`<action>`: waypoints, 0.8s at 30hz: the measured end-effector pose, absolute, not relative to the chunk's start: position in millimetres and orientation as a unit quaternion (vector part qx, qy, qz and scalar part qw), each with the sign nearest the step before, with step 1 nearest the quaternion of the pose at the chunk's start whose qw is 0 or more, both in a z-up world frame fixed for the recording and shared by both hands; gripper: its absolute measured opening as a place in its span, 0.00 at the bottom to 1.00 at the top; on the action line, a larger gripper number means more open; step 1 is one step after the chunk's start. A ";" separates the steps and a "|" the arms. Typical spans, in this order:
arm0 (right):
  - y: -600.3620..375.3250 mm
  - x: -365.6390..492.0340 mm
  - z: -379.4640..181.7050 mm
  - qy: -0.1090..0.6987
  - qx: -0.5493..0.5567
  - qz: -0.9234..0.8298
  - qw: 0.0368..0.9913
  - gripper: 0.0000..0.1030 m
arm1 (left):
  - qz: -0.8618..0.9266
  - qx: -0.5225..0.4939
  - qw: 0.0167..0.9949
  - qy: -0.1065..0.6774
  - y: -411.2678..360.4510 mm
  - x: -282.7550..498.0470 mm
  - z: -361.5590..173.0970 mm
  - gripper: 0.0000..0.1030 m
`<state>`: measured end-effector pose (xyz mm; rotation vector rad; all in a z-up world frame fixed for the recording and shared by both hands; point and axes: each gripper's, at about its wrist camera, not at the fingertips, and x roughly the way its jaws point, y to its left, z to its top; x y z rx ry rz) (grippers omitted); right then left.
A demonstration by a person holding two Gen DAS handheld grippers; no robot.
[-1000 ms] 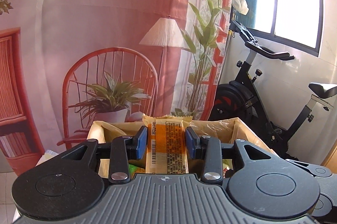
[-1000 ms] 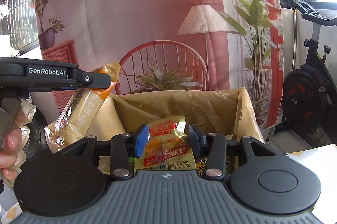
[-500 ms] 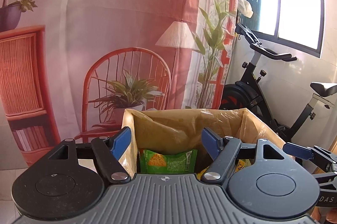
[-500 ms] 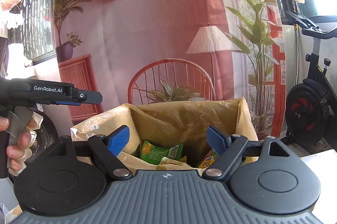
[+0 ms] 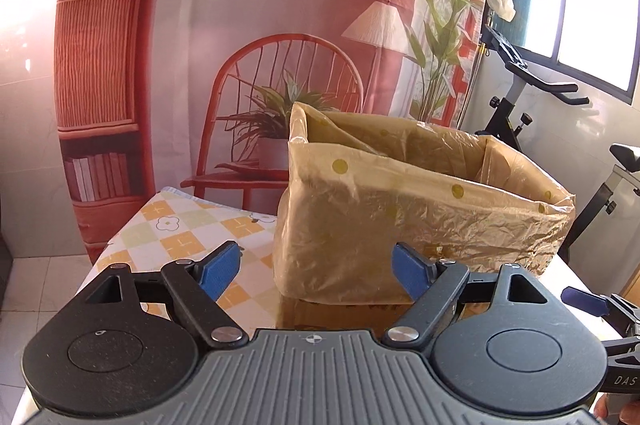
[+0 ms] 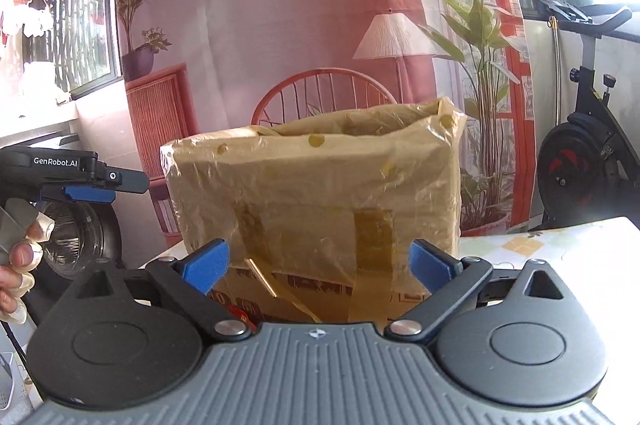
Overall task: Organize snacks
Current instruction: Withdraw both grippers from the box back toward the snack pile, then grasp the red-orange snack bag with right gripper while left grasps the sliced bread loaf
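Observation:
A cardboard box lined with a yellowish plastic bag (image 5: 408,221) stands on the table; it also shows in the right wrist view (image 6: 316,197). Its contents are hidden by its walls from here. My left gripper (image 5: 316,271) is open and empty, low in front of the box's left corner. My right gripper (image 6: 318,267) is open and empty, close to the box's taped front wall. The left gripper also shows at the left edge of the right wrist view (image 6: 86,181), and the right gripper at the right edge of the left wrist view (image 5: 592,301).
The table has a checked cloth (image 5: 180,233) to the left of the box. A printed backdrop with a red chair hangs behind (image 5: 280,73). An exercise bike (image 6: 584,161) stands to the right. A glass jar (image 6: 76,237) is at the far left.
Both grippers let go of their snack packs over the box, opened wide, then drew back and down; the box's inside is no longer visible.

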<state>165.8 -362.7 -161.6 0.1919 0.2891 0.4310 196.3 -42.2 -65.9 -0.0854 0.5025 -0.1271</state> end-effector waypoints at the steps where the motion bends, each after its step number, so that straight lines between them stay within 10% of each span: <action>1: -361.1 165.5 -167.4 0.155 0.099 0.218 0.959 0.95 | -0.059 -0.035 0.964 0.257 -44.0 195.6 -70.9 0.82; 24: -369.5 228.8 -248.4 0.320 0.182 0.263 0.892 1.00 | -0.053 -0.041 0.939 0.336 -49.2 194.9 -134.1 0.82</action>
